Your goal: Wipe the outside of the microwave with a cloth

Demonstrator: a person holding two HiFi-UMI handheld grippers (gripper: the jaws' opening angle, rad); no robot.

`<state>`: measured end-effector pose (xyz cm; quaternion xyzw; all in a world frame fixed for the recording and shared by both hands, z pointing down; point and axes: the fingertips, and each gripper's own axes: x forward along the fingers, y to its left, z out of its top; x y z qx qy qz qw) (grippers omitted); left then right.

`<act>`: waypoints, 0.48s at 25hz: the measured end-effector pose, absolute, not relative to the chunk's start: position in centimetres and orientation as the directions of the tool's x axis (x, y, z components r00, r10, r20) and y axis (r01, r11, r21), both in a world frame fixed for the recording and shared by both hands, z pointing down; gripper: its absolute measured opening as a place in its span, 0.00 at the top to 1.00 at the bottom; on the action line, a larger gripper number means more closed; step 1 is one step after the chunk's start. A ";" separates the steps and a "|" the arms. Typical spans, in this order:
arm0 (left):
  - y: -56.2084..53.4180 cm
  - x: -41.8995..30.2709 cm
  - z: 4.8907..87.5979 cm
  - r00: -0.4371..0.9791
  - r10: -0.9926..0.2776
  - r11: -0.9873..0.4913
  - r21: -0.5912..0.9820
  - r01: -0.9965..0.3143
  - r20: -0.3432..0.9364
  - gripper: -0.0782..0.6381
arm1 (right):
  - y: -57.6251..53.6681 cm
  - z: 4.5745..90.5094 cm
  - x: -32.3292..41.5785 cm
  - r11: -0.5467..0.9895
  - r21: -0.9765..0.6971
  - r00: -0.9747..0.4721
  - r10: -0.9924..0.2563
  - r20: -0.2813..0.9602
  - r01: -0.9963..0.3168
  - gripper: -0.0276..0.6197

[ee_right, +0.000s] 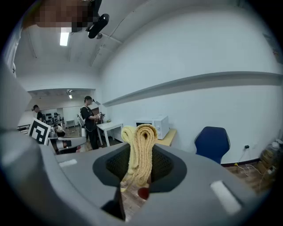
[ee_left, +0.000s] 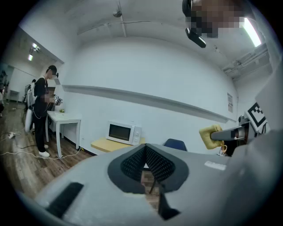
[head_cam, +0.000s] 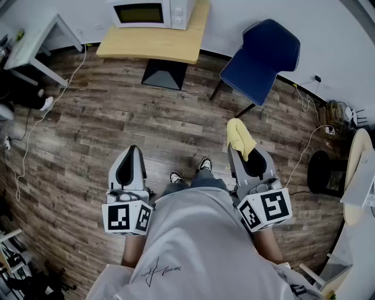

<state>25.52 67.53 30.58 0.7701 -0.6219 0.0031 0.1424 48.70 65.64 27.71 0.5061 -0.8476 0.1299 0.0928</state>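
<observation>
A wood floor (head_cam: 117,126) is spreading under the standing person. The right gripper (head_cam: 245,157) is clamping a yellow cloth (head_cam: 239,133), which is sticking up past its tips. The left gripper (head_cam: 132,151) is pinched closed on nothing. The microwave (head_cam: 153,13) is sitting on a table (head_cam: 158,45) well ahead, to the cloth-bearing right gripper's front-left and nearly straight ahead of the left one.
</observation>
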 end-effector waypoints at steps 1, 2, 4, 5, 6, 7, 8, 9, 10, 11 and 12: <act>67.6 25.1 30.6 0.225 -0.958 -0.185 0.214 -0.959 0.179 0.89 | 65.8 27.8 48.3 0.455 -0.122 -0.470 -0.834 0.289 -0.882 0.78; 67.7 24.7 30.6 0.223 -0.959 -0.185 0.212 -0.960 0.176 0.89 | 65.9 27.8 48.0 0.456 -0.117 -0.470 -0.834 0.290 -0.882 0.78; 67.9 23.9 30.6 0.222 -0.960 -0.185 0.208 -0.960 0.172 0.89 | 66.3 28.0 47.3 0.456 -0.107 -0.466 -0.834 0.296 -0.884 0.78; 68.1 23.5 30.7 0.223 -0.960 -0.186 0.207 -0.960 0.171 0.89 | 66.6 28.1 46.8 0.456 -0.103 -0.465 -0.832 0.302 -0.884 0.78; 68.3 23.0 30.7 0.224 -0.959 -0.187 0.207 -0.960 0.171 0.89 | 66.8 28.3 46.3 0.459 -0.101 -0.466 -0.829 0.309 -0.883 0.78; 68.5 22.7 30.7 0.225 -0.959 -0.188 0.207 -0.960 0.172 0.89 | 67.1 28.4 45.8 0.465 -0.105 -0.473 -0.823 0.314 -0.879 0.78; 68.6 22.3 30.7 0.225 -0.959 -0.189 0.205 -0.960 0.172 0.89 | 67.4 28.4 45.3 0.474 -0.115 -0.484 -0.816 0.315 -0.873 0.78; 68.7 22.1 30.7 0.225 -0.959 -0.189 0.203 -0.961 0.172 0.89 | 67.6 28.5 44.8 0.482 -0.128 -0.497 -0.809 0.314 -0.866 0.78; 68.8 21.9 30.7 0.226 -0.959 -0.190 0.200 -0.961 0.170 0.89 | 67.7 28.5 44.4 0.490 -0.141 -0.509 -0.803 0.311 -0.860 0.78; 68.9 21.8 30.8 0.226 -0.959 -0.192 0.197 -0.961 0.169 0.89 | 67.8 28.6 44.1 0.497 -0.149 -0.517 -0.798 0.310 -0.855 0.78; 68.9 21.7 30.9 0.227 -0.959 -0.194 0.193 -0.962 0.168 0.89 | 67.7 28.7 43.8 0.502 -0.152 -0.523 -0.794 0.311 -0.852 0.78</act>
